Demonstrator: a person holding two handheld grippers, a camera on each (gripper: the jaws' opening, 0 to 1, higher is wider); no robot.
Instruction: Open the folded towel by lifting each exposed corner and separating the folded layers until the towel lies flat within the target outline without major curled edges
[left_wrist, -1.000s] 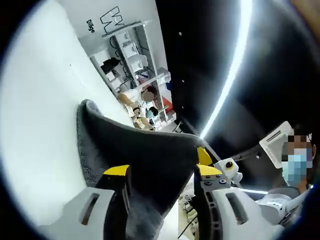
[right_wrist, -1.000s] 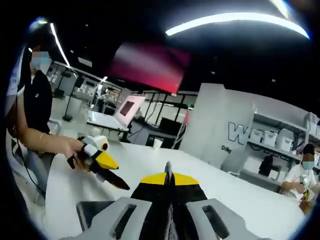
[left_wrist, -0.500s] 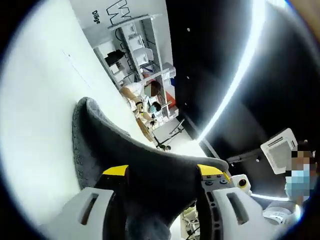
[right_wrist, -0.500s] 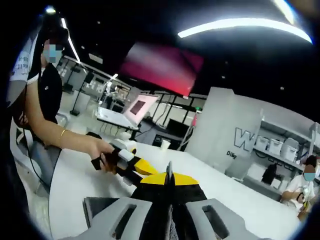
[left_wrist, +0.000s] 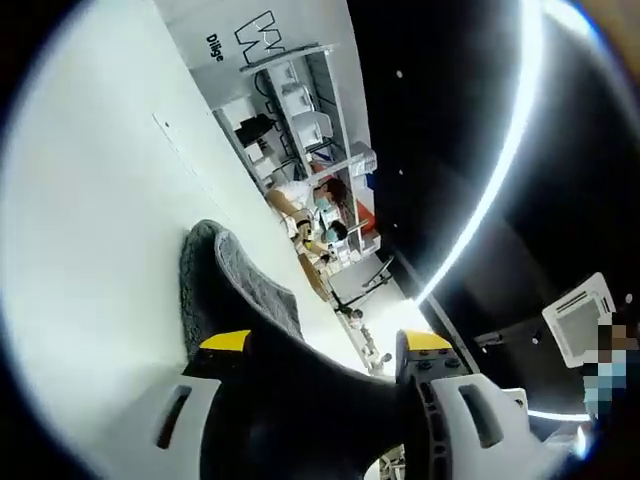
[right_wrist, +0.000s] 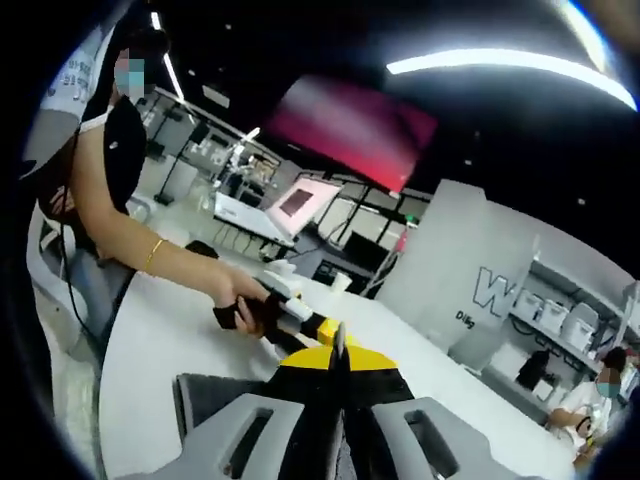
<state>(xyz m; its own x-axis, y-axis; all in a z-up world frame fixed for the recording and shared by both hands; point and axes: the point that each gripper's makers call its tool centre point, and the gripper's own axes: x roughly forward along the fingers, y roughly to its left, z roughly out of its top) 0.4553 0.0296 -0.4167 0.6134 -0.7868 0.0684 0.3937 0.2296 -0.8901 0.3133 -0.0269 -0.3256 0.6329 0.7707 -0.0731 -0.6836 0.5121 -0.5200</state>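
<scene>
The dark grey towel rises off the white table and runs down between the jaws of my left gripper. Those jaws stand wide apart, with the cloth filling the gap between their yellow tips. In the right gripper view my right gripper is shut, its yellow tips pressed together on a thin edge of the towel, which spreads dark below and to the left. The left gripper comes in just beyond, held by a person's hand close to the right gripper's tips.
The person holding the grippers stands at the table's left edge in the right gripper view. A cup sits further back on the table. Shelves with bins and seated people are beyond the table.
In the right gripper view the hand with the left gripper has come closer to my right gripper's tips. In the left gripper view the towel now covers more of the gap between the jaws.
</scene>
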